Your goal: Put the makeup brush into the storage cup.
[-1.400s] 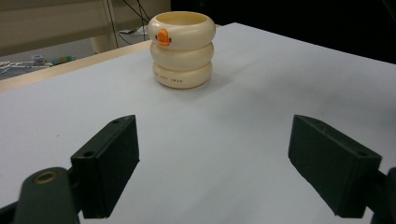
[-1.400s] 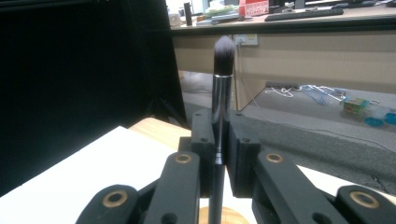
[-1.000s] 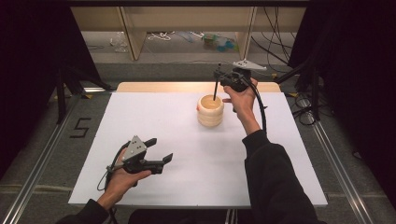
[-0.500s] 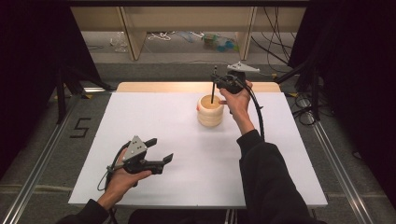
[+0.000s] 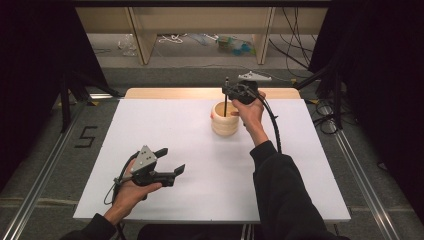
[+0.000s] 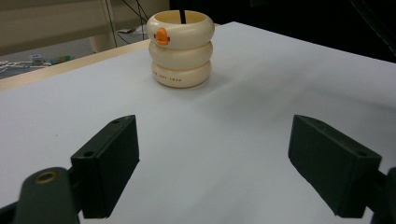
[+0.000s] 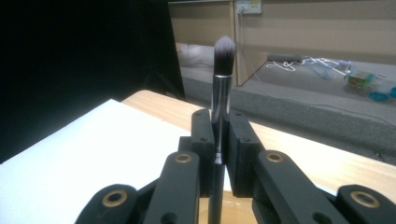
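Over at the far side of the white counter [image 5: 200,150], the right gripper [image 7: 219,140] is clamped on a makeup brush [image 7: 221,88], held upright with its bristles up and its dark handle reaching down into the cream ringed cup [image 5: 225,119]. The cup has a small orange mark on its top ring. Near the front edge, the left gripper [image 5: 167,161] rests low with its jaws spread wide, holding nothing.

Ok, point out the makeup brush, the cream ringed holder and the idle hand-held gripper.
Black-handled makeup brush [image 7: 223,51], right gripper view, bristle tip.
Cream ringed holder [image 6: 181,53], left gripper view, middle ring.
Left hand-held gripper [image 5: 170,161], high view, between open jaws.
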A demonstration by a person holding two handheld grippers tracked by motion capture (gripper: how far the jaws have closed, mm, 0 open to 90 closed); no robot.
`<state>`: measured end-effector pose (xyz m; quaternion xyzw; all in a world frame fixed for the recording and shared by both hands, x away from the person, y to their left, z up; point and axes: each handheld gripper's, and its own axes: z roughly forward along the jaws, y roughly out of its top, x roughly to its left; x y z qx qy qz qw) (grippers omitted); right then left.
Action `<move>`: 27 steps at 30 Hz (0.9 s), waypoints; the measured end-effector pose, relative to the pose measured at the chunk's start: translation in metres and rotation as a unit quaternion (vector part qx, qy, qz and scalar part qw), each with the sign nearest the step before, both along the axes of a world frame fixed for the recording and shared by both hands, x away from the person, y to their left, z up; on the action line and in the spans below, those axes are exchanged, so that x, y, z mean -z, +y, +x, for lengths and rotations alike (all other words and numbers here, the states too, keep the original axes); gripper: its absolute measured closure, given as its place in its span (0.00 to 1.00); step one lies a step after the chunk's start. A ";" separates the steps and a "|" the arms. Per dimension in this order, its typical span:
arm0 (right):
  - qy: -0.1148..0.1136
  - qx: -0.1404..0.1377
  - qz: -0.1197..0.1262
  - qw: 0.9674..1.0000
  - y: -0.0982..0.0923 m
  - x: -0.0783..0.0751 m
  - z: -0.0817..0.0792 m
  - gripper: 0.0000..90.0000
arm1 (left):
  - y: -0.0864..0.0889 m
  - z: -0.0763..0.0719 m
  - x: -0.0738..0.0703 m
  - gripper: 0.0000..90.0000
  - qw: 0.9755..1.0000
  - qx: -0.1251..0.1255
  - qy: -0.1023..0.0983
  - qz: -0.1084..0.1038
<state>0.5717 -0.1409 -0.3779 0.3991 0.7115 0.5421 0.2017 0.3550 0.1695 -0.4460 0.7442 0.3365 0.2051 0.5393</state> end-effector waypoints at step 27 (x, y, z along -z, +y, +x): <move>0.026 0.041 0.020 0.999 -0.013 0.000 -0.004 0.39 | 0.000 0.000 0.000 0.18 1.000 0.005 -0.003 0.006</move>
